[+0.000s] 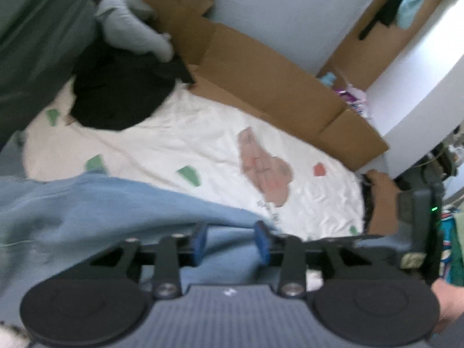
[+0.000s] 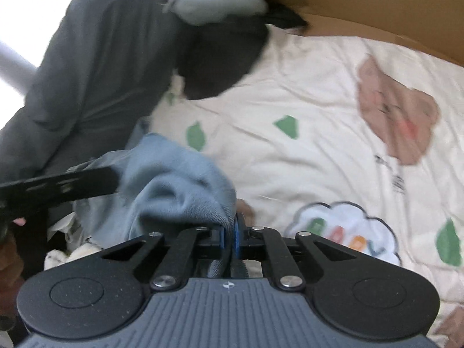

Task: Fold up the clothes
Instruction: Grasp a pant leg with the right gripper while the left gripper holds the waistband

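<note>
A lived-in home, most likely a bedroom, is being shown. A cream bedspread (image 2: 304, 92) printed with a bear and green leaves is being used as the work surface, clothes are being piled at its far edge (a black garment (image 1: 116, 98) and a grey one (image 1: 130, 29)), and open cardboard boxes (image 1: 261, 84) are being kept against a pale wall (image 1: 275, 5).

One blue garment (image 2: 174, 185), one black garment (image 1: 121, 95), one grey garment (image 1: 133, 32), two cardboard boxes (image 1: 261, 87).
</note>
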